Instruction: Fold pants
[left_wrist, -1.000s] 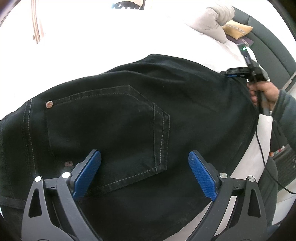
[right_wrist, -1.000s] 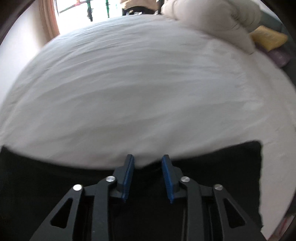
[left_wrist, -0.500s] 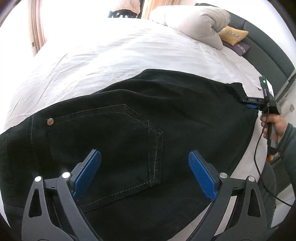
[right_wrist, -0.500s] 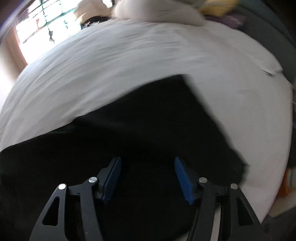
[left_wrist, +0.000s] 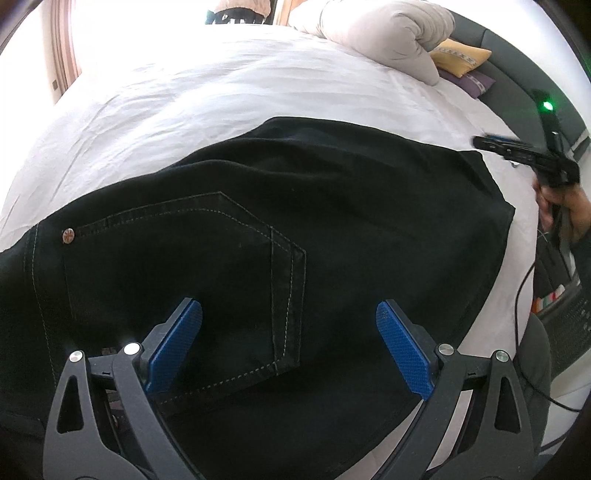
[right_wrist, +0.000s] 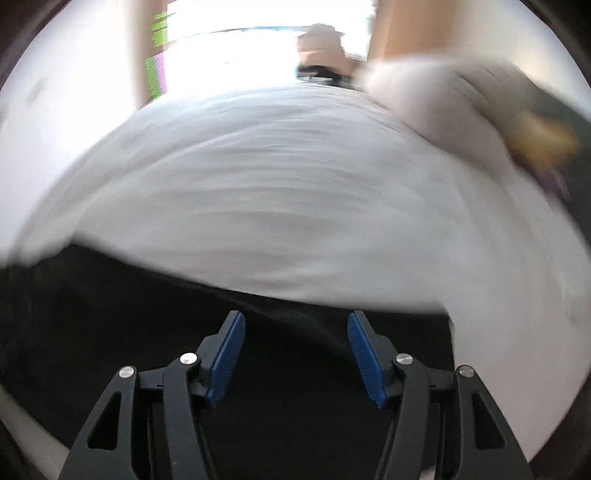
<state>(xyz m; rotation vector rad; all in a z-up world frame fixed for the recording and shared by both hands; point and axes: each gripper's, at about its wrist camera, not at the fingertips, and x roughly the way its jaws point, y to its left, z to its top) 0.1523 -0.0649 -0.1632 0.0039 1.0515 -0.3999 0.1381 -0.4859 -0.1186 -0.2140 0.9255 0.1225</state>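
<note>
On the white bed (left_wrist: 229, 92), black pants (left_wrist: 332, 229) spread flat, back pocket (left_wrist: 177, 266) facing up, rolled duvet (left_wrist: 384, 33) and yellow cushion (left_wrist: 461, 57) beyond, left gripper (left_wrist: 290, 350) spread wide, empty, above the pocket, right gripper (right_wrist: 295, 354) released, empty, above the pants edge.

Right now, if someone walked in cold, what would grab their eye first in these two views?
The black denim pants spread across the white bed sheet, back pocket with pale stitching facing up. The open left tool hangs over that pocket. At the pants' far right edge, the right tool shows, also open.
</note>
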